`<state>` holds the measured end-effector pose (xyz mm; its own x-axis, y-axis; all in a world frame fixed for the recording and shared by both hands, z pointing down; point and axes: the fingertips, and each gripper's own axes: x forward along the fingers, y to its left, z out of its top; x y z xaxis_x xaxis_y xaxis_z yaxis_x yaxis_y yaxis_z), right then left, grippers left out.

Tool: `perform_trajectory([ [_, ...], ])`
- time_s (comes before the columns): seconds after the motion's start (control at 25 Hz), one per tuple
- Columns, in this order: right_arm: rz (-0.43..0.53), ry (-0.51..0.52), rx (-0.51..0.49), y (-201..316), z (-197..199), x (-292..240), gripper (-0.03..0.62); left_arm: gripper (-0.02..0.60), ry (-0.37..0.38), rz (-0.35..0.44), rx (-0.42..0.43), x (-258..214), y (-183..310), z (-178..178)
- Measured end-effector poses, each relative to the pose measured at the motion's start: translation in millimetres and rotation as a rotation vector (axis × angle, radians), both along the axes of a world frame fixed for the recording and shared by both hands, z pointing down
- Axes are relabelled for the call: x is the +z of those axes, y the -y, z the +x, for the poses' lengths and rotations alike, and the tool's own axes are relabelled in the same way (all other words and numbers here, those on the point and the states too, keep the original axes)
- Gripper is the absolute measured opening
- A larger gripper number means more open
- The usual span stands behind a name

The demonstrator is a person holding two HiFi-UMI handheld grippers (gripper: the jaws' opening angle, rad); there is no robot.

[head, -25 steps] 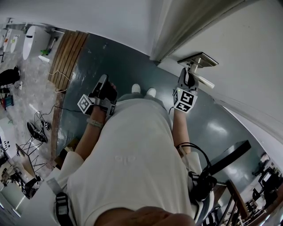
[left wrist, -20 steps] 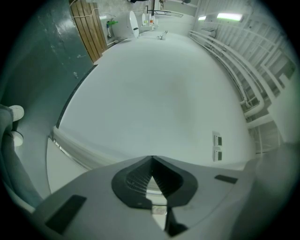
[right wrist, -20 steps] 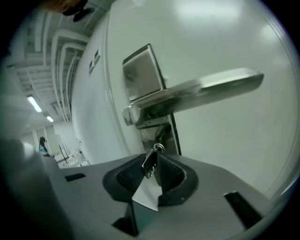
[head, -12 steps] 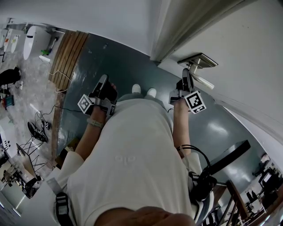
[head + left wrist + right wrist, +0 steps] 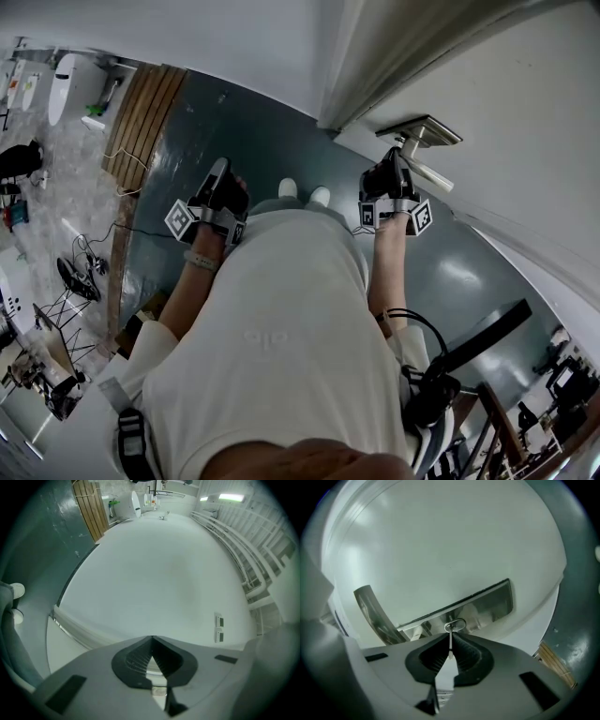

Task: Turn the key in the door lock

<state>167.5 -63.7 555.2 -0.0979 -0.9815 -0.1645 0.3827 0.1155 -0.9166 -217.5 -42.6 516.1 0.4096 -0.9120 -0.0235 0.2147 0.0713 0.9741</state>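
The right gripper (image 5: 450, 634) has just been closing. Its fingers (image 5: 435, 657) now pinch the key (image 5: 450, 648), a thin strip seen edge-on between the pads. The key sits in the keyhole straight ahead, its long axis running out of the lock along the line the gripper points. Turning it looks like a matter of rolling the wrist about that line. Behind it are the shiny lock plate (image 5: 487, 604), the curved handle (image 5: 370, 613) and the white door (image 5: 440, 541). The left gripper (image 5: 152, 638) is well apart at the person's other side, its fingers together on nothing. Beyond lie dark floor (image 5: 272, 131) and wooden boards (image 5: 141, 112).
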Motion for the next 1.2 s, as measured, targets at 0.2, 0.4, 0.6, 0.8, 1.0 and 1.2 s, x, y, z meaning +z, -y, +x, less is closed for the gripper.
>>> perform_trajectory([
  [0.2, 0.041, -0.006, -0.010, 0, 0, 2, 0.040, 0.008, -0.002, -0.001, 0.000, 0, 0, 0],
  [0.4, 0.042, -0.013, -0.020, 0, 1, 3, 0.040, 0.008, -0.002, 0.002, 0.007, -1, 1, 2],
  [0.6, 0.015, -0.132, -0.020, 0, 1, 2, 0.041, 0.008, -0.002, -0.003, 0.009, 4, 0, 1],
  [0.8, -0.048, -0.559, -0.120, -20, 4, -7, 0.049, 0.008, -0.003, -0.004, 0.014, 6, 1, 3],
  [1.0, -0.119, -1.631, -0.236, -48, 5, -16, 0.051, 0.008, -0.013, -0.009, 0.020, 7, 1, 4],
  [1.2, -0.112, -2.560, -0.345, -53, -13, -10, 0.051, 0.008, -0.013, -0.006, 0.027, 7, 2, 6],
])
